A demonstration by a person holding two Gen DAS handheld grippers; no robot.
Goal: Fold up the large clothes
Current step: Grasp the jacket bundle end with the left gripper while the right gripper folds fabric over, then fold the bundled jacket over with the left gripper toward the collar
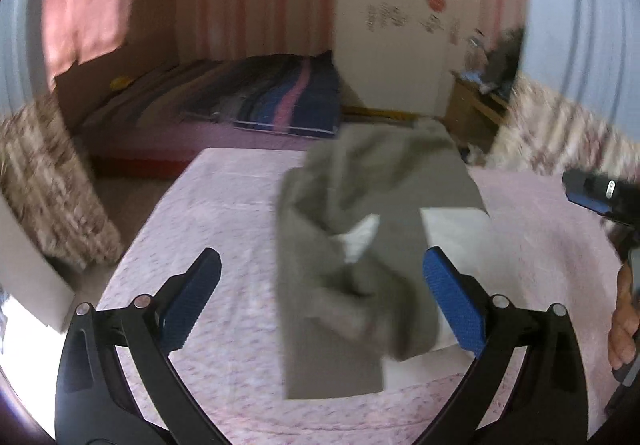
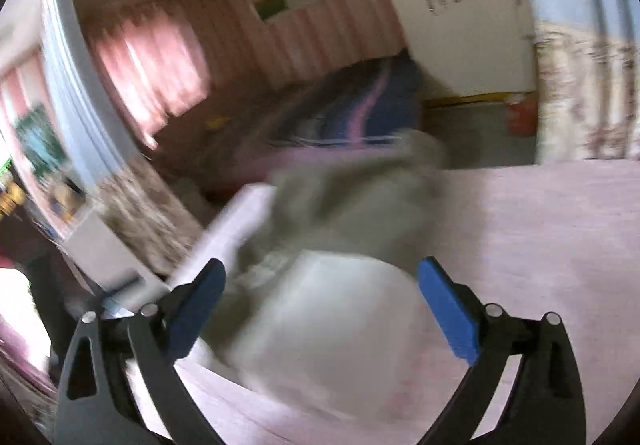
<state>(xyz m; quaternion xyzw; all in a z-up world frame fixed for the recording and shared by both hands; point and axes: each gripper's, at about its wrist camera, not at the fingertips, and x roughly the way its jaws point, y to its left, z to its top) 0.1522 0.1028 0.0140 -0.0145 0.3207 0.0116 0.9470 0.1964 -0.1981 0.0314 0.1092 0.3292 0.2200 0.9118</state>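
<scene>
— Where's the garment?

— The grey-green garment (image 1: pixel 360 245) lies bunched on the pink tabletop (image 1: pixel 208 245), part folded, its pale lining showing.

— And the claws?

— The left claw (image 1: pixel 322 299) is spread wide, nothing gripped, the cloth lying below between its blue pads. The right claw (image 2: pixel 322 305) gapes wide too, empty above the blurred cloth. A hand (image 1: pixel 624 321) holds it.

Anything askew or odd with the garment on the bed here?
Yes. The grey garment lies bunched and twisted on the pink bedcover, with a white lining showing through a gap, not folded flat. Both the left gripper and the right gripper are open and hold nothing. Motion blur hides finer detail.
</scene>
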